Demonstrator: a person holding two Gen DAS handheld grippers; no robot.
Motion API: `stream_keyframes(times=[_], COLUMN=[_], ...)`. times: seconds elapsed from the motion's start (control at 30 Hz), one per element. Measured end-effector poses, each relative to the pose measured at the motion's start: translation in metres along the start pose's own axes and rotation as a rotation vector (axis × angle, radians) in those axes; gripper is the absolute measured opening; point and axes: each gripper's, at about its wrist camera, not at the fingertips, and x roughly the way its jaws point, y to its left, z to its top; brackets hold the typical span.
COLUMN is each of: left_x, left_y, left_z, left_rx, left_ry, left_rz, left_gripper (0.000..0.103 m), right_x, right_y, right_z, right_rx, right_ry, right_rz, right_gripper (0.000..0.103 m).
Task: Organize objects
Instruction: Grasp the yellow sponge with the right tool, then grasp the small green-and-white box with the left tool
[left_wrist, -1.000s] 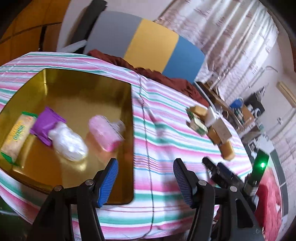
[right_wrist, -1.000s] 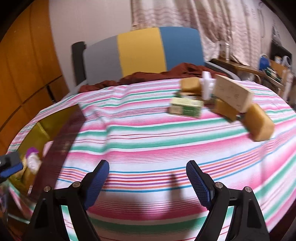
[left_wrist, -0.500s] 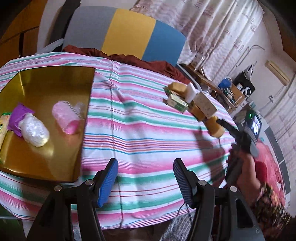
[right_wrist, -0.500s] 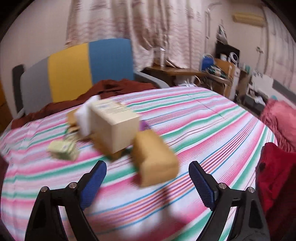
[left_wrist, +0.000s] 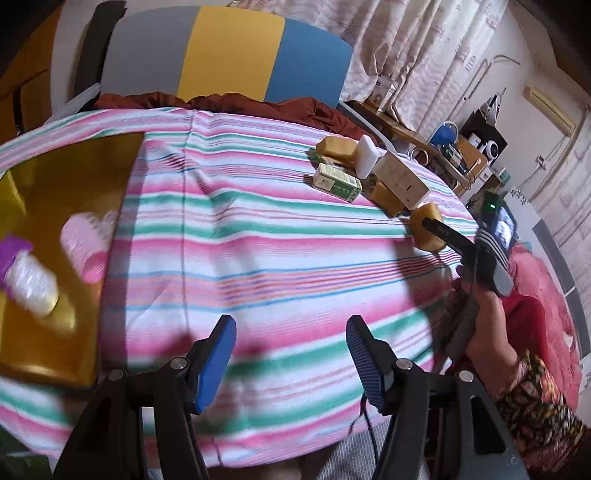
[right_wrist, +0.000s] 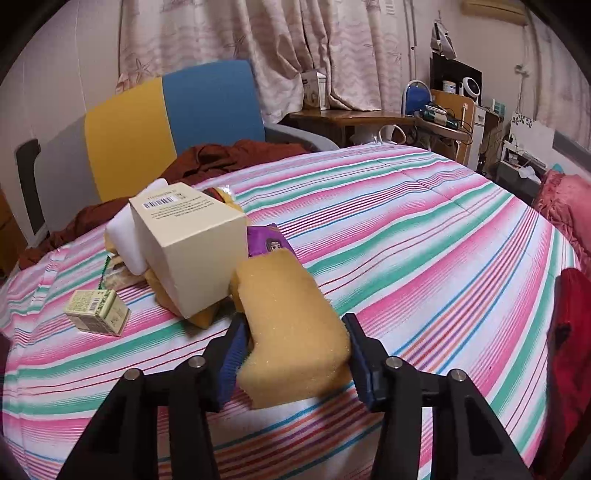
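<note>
A yellow sponge (right_wrist: 291, 325) lies on the striped cloth in front of a cream box (right_wrist: 192, 251). My right gripper (right_wrist: 293, 332) has the sponge between its blue pads; its jaws are closing and both pads touch the sponge's sides. The left wrist view shows the same sponge (left_wrist: 424, 218) at the right gripper's tip. Beside the box lie a green carton (right_wrist: 98, 310), a white block (right_wrist: 125, 236) and a purple packet (right_wrist: 267, 240). My left gripper (left_wrist: 291, 354) is open over the cloth with nothing in it. The gold tray (left_wrist: 74, 173) at left holds a pink bottle (left_wrist: 86, 243) and a white packet (left_wrist: 31, 284).
A chair (left_wrist: 229, 51) with a grey, yellow and blue back stands behind the table, a brown cloth (left_wrist: 229, 101) draped at the table's far edge. A cluttered side desk (right_wrist: 369, 118) stands at right. Red fabric (right_wrist: 572, 332) lies off the right edge. A person's hand (left_wrist: 487, 325) holds the right gripper.
The right gripper swung right from the table's middle to the pile and closed around the yellow sponge. The left gripper's view shifted right, so the tray slid towards the left edge; its jaws stayed open.
</note>
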Motion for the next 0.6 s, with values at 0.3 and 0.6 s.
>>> stream_keyframes(times=[0.3,0.6], left_x=[0.066,0.138], left_y=[-0.031,-0.071], left_z=[0.058,0.135], left_rx=[0.165,0.336], left_ry=[0.045,0.076], left_rz=[0.063,0.054], left_gripper=[0.064,0.071], right_x=[-0.023,-0.017], right_y=[-0.004,-0.01], right_z=[-0.028,-0.033], right_rx=[0.071,0.101], right_ry=[-0.092,-0.089], right_rz=[0.073,0.092], right_gripper=[0.047,0.048])
